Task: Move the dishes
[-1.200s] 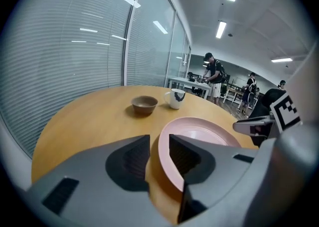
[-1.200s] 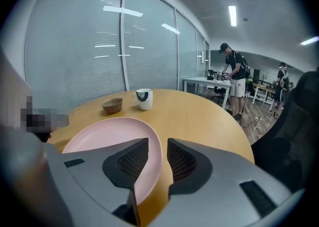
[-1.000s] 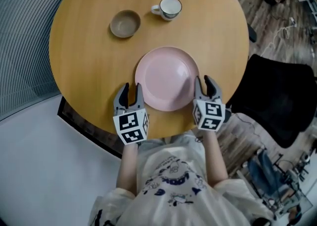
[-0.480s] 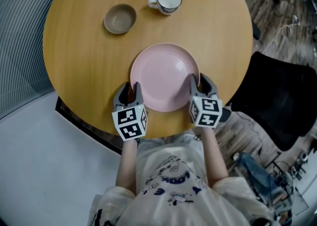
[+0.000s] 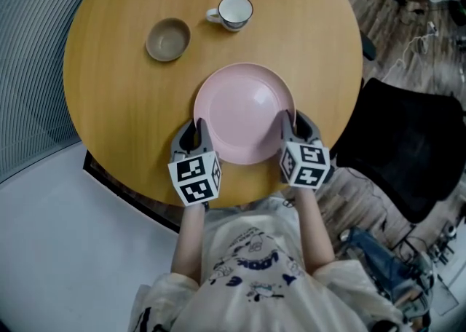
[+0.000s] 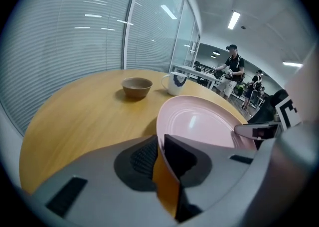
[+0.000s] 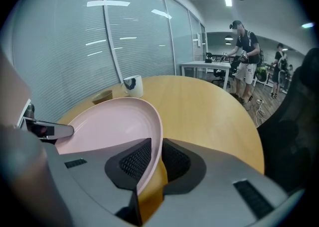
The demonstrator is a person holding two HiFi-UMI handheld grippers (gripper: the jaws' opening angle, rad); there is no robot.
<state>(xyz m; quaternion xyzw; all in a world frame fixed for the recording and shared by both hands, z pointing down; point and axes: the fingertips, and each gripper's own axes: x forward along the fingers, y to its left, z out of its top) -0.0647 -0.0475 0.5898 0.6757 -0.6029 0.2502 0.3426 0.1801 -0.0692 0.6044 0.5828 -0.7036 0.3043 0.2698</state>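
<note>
A pink plate (image 5: pixel 244 108) sits near the front of the round wooden table (image 5: pixel 120 97). My left gripper (image 5: pixel 194 132) is shut on the plate's near-left rim, and my right gripper (image 5: pixel 296 124) is shut on its near-right rim. In the left gripper view the plate (image 6: pixel 199 119) rim is pinched between the pads of the left gripper (image 6: pixel 159 147). The right gripper (image 7: pixel 152 157) clamps the plate (image 7: pixel 109 121) edge the same way. Whether the plate rests on the table or hangs just above it, I cannot tell. A brown bowl (image 5: pixel 168 39) and a white cup (image 5: pixel 233 12) stand at the far side.
A black chair (image 5: pixel 408 141) stands to the right of the table. Window blinds run along the left. People stand at desks far back in the room (image 7: pixel 244 56). Cables lie on the floor at the right.
Both grippers have slid inward onto the plate's rim and shut on it; a second ago the left one stood just beside the plate. Bowl and cup stay put.
</note>
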